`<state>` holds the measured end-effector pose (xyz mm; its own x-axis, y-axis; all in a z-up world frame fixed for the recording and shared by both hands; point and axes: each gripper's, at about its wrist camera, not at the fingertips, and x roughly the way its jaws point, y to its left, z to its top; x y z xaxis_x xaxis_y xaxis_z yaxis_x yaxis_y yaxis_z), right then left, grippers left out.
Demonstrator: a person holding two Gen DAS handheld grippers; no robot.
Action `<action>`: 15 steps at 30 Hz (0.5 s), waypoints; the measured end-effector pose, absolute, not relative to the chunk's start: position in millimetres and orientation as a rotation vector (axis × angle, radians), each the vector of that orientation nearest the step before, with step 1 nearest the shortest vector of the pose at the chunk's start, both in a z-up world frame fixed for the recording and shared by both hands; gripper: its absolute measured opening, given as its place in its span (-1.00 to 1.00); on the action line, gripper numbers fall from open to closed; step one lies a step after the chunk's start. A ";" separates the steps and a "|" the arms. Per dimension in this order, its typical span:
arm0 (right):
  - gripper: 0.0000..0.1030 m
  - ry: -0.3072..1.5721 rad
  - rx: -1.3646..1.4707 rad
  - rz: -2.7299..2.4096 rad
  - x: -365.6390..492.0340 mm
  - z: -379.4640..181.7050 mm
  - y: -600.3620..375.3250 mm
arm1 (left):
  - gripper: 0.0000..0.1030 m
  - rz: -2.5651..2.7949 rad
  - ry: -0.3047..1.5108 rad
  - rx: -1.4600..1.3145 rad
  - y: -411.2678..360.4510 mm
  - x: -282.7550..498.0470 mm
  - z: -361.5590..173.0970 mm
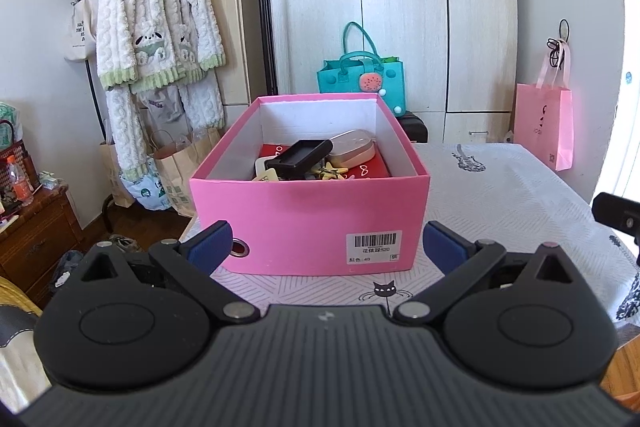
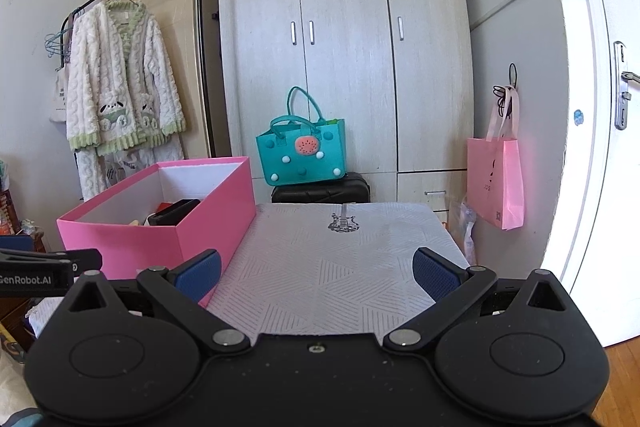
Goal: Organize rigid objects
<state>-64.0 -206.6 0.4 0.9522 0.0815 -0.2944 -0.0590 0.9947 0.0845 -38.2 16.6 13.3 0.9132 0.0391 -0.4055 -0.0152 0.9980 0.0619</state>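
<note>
A pink cardboard box (image 1: pixel 304 215) stands on the patterned tablecloth, straight ahead of my left gripper (image 1: pixel 326 247), which is open and holds nothing. Inside the box lie a black rectangular tray (image 1: pixel 300 158), a pale pink oval case (image 1: pixel 354 146), a red flat item (image 1: pixel 370 169) and small yellow clips (image 1: pixel 332 171). In the right wrist view the same pink box (image 2: pixel 160 227) sits to the left, with the black tray (image 2: pixel 174 213) showing over its rim. My right gripper (image 2: pixel 318 275) is open over bare cloth, with nothing between its fingers.
The table (image 2: pixel 344 267) carries a white cloth with a guitar print (image 2: pixel 343 223). Behind it stand a teal bag (image 2: pixel 302 151) on a black case (image 2: pixel 320 191), a wardrobe (image 2: pixel 344 47), and a pink paper bag (image 2: pixel 496 183). A clothes rack with a fluffy robe (image 1: pixel 156 27) is at the left.
</note>
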 end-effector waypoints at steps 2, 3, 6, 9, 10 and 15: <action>1.00 0.305 0.077 0.070 -64.0 0.2 -205.7 | 1.00 0.024 0.422 0.054 16.1 -38.3 13.6; 1.00 0.306 0.075 0.069 -64.2 0.0 -205.3 | 1.00 0.023 0.422 0.049 16.2 -38.2 13.7; 1.00 0.306 0.073 0.066 -65.1 -0.6 -204.6 | 1.00 0.024 0.415 0.044 16.2 -39.6 13.8; 1.00 0.313 0.077 0.061 -63.6 -0.6 -205.1 | 1.00 0.025 0.412 0.048 15.7 -40.9 13.2; 1.00 0.316 0.078 0.059 -63.0 -0.9 -205.3 | 1.00 0.025 0.411 0.050 15.3 -41.2 13.1; 1.00 0.331 0.083 0.052 -60.3 -3.2 -205.0 | 1.00 0.021 0.412 0.050 15.7 -42.0 13.5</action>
